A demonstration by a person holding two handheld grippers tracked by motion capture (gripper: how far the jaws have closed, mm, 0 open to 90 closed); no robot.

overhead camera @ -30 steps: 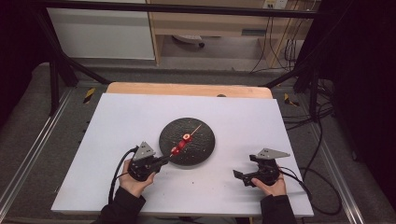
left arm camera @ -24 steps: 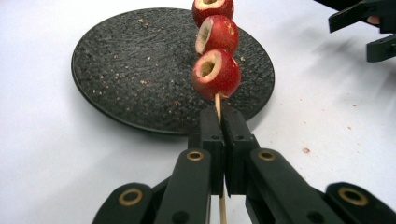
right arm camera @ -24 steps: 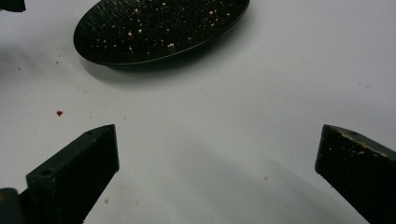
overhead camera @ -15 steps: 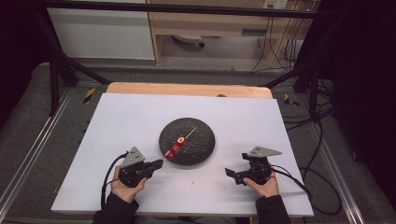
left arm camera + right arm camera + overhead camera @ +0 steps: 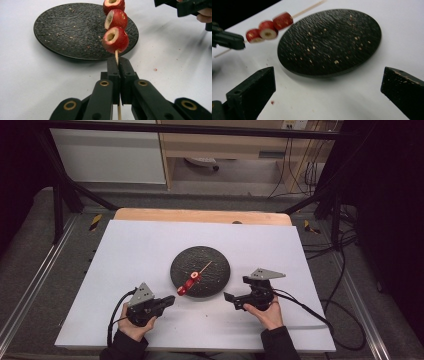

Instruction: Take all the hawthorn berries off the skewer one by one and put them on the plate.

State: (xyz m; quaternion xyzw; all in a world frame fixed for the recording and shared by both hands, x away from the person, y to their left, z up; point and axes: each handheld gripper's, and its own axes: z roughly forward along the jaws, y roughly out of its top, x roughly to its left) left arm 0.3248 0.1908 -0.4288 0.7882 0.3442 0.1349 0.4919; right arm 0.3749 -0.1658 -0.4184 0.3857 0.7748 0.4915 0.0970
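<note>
A thin wooden skewer [image 5: 189, 282] carries three cored red fruit pieces [image 5: 115, 40]. My left gripper [image 5: 119, 61] is shut on the bare stick just below the lowest piece. It holds the skewer slanting over the near left rim of a round black plate [image 5: 215, 277]. That gripper [image 5: 170, 299] sits at the plate's front left. My right gripper [image 5: 227, 297] stands open at the plate's front right, its jaws wide with nothing between them. In the right gripper view the plate [image 5: 332, 40] lies ahead and the fruit [image 5: 268, 28] hangs at the upper left.
The plate rests on a white board [image 5: 150, 245] over a wooden table [image 5: 200, 215]. Small crumbs dot the plate [image 5: 72, 30]. Red specks mark the board near it. Black cables trail from both grippers toward the front edge.
My left gripper has drawn back toward the front left, pulling the skewer from the plate's middle to its near rim. My right gripper has moved left, closer to the plate.
</note>
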